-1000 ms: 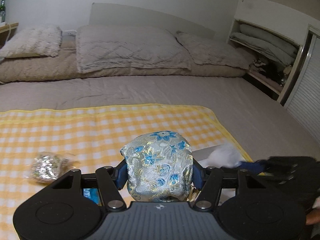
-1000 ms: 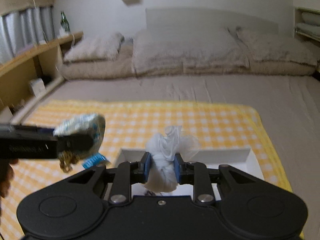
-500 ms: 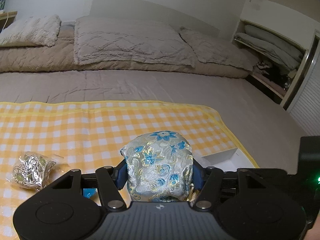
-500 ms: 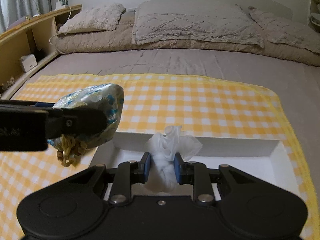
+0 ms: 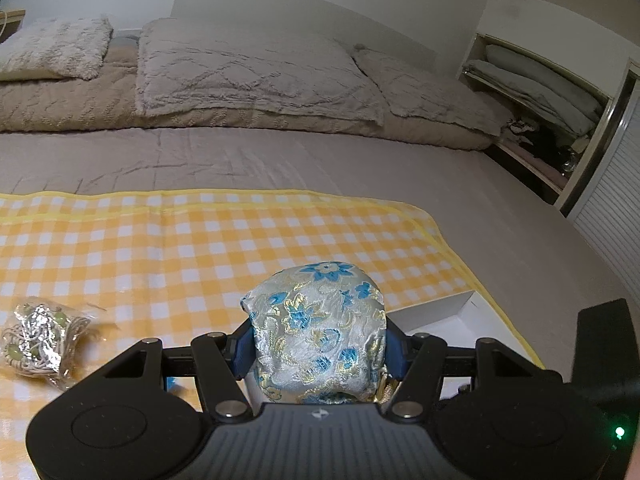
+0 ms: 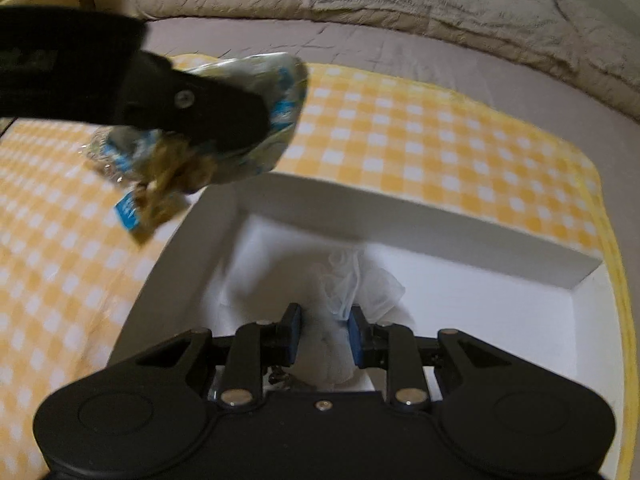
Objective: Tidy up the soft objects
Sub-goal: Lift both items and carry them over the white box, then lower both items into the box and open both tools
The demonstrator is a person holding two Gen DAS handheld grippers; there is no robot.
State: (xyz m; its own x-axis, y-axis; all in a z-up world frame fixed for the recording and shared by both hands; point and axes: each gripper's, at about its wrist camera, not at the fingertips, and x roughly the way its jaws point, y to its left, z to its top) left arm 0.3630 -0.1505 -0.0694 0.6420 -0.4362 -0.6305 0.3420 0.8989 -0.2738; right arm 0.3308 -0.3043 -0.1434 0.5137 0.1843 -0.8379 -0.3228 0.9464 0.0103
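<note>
Near the left edge of the yellow checked cloth (image 5: 208, 248), which is spread on the bed (image 5: 320, 160), lies a clear bag of pale cord and beads (image 5: 38, 344), resting flat and apart from everything else. To its right, the left hand-held gripper (image 5: 318, 344) is clenched on a brocade pouch (image 5: 320, 328), silver with blue and gold flowers; the blue pads press its two sides and the pouch bulges above them. In the right wrist view this pouch hangs above the cloth just past the left rim of the white box (image 6: 400, 208), with a gold tassel (image 6: 160, 196) and a small blue tag dangling under it. The box stands at the right edge of the cloth, near its front corner, open at the top. Over the inside of the box, the right hand-held gripper (image 6: 324, 336) grasps a white gauzy pouch (image 6: 352, 284), its jaws nearly closed on the gathered neck while the ruffled top fans out beyond the pads. Whether the white pouch touches the box floor cannot be told. Pillows (image 5: 240, 68) lie along the far end of the bed.
</note>
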